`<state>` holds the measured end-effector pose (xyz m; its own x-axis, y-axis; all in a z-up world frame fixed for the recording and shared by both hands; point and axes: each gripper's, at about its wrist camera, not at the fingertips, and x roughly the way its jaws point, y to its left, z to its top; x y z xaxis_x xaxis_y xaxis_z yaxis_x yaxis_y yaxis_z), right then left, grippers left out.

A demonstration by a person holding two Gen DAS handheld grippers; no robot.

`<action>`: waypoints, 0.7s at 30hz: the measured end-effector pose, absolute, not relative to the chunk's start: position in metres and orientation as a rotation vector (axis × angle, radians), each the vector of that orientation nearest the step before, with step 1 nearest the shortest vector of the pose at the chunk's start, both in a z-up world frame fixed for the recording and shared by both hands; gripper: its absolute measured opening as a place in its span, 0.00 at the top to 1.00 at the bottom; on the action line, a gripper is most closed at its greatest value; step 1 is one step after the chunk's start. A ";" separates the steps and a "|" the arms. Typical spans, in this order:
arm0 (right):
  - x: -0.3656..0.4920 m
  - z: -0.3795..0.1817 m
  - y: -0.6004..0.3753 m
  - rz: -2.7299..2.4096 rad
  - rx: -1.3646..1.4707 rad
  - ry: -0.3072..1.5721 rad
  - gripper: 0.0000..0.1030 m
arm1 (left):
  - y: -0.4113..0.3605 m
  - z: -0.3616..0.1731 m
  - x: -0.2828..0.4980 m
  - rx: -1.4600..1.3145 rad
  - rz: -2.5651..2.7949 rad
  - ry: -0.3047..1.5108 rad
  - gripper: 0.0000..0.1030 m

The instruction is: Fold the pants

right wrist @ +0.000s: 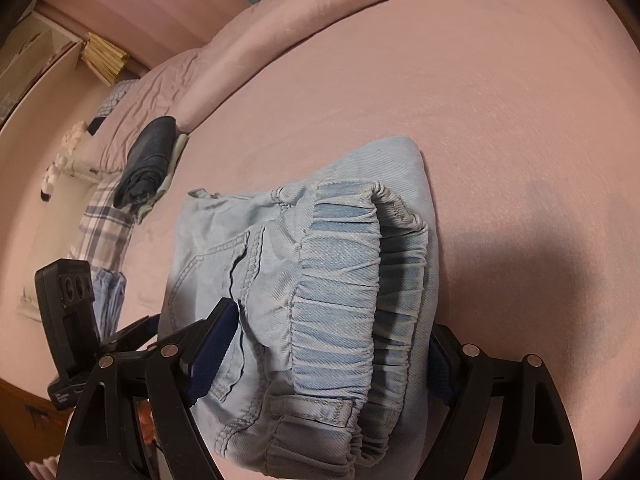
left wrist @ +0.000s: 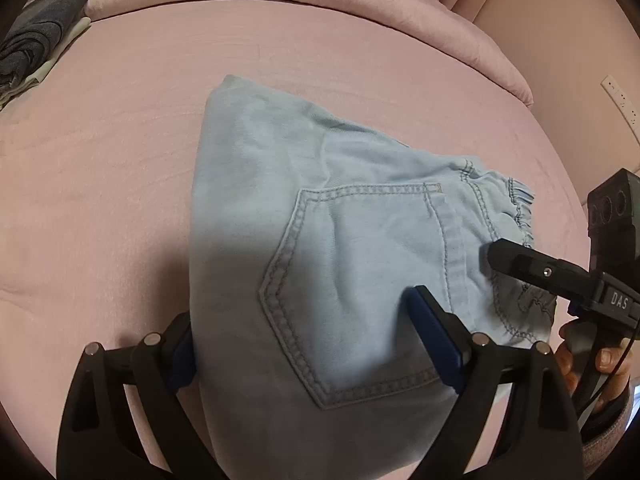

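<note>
You are straddling the folded pants (left wrist: pixel 320 248) on the bed (left wrist: pixel 120 160) with both grippers, jaws apart. The left gripper (left wrist: pixel 304 344) is spanning the pocket end; the right gripper (right wrist: pixel 328 344) is spanning the waistband, the bundle's long axis running between them.

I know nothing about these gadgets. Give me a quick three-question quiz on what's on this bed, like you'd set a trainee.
1. True or false: the light blue pants lie spread out flat at full length.
2. Which part of them faces the right gripper? A) elastic waistband B) leg hems
3. Fill in: the dark folded garment sits near the bed's ____ bedding roll.

Key: 1 false, they are a folded bundle; 2 A; 3 pink.
</note>
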<state>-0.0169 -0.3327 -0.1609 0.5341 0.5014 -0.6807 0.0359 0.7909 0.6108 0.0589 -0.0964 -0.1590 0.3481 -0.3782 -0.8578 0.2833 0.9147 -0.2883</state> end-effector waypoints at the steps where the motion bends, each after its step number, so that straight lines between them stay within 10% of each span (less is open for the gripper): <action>1: -0.017 -0.161 -0.333 0.303 0.623 0.978 0.18 | -0.098 -0.159 0.060 -0.093 -0.429 1.140 0.11; 21: -0.029 -0.166 -0.343 0.352 0.640 0.898 0.18 | -0.105 -0.163 0.064 -0.083 -0.362 1.161 0.10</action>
